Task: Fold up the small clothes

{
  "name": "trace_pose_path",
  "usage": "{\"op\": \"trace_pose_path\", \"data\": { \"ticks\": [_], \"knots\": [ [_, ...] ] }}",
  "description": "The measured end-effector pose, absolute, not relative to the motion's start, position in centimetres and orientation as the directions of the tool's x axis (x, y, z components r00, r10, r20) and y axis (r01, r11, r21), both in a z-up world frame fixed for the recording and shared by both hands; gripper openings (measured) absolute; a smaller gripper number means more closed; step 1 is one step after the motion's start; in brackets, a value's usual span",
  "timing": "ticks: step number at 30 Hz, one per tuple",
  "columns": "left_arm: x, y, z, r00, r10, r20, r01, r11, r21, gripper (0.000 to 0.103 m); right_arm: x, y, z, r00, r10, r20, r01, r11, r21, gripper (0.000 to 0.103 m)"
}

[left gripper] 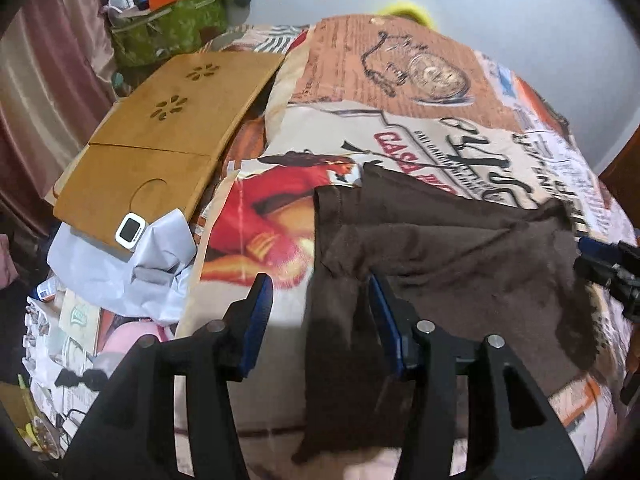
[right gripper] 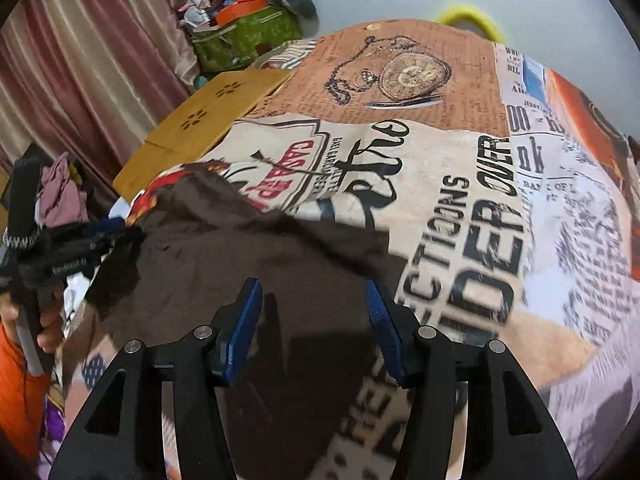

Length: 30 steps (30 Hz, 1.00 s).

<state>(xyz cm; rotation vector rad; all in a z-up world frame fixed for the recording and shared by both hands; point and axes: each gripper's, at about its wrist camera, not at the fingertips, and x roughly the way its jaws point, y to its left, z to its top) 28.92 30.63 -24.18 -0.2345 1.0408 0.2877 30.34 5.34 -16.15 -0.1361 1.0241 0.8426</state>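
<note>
Brown garment (left gripper: 460, 248): small dark cloth spread on the printed bedspread (left gripper: 420, 92), near edge of the bed, partly folded over itself with a strip trailing toward me.
Left claw (left gripper: 320, 292): jaws partly apart, gripping nothing; the garment's left edge lies between the pads, loose.
Right claw (right gripper: 312, 300): jaws partly apart over the garment's right end, nothing pinched.
Neighbours: wooden lap tray (left gripper: 168, 128) far left, white timer (left gripper: 130, 233) on its near corner.
Risk: if I close on one layer only, the fold will drag crooked; if I pinch the bedspread too, it lifts with the cloth.
Hard to make out: what kind of garment this is; its near hem, behind my fingers; motion blur on its right edge.
</note>
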Motion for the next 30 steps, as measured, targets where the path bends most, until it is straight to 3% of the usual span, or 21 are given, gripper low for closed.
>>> {"op": "trace_pose_path", "data": {
  "ticks": [7,15,20,30],
  "knots": [
    [26.7,27.9,-24.1,0.485,0.122,-0.866,-0.294,0.955,-0.030,0.063,26.0,5.7,-17.0,0.182,0.562,-0.807,-0.739,0.619,0.264,0.054],
    [25.4,28.2,-26.7,0.401,0.157,-0.903,-0.333,0.943,0.016,0.063,25.8,5.2,-17.3,0.161,0.522,-0.838,-0.734,0.631,0.252,0.054],
    [23.7,28.7,-26.0,0.397,0.190,-0.898,-0.368,0.929,0.034,0.064,24.4,3.6,-16.5,0.234,0.494,-0.837,-0.741,0.649,0.176,0.054],
    [19.6,24.6,-17.7,0.556,0.255,-0.791,-0.355,0.934,0.052,0.064,20.6,-0.6,-9.3,0.377,0.613,-0.694,-0.738,0.651,0.175,0.054]
  ]
}}
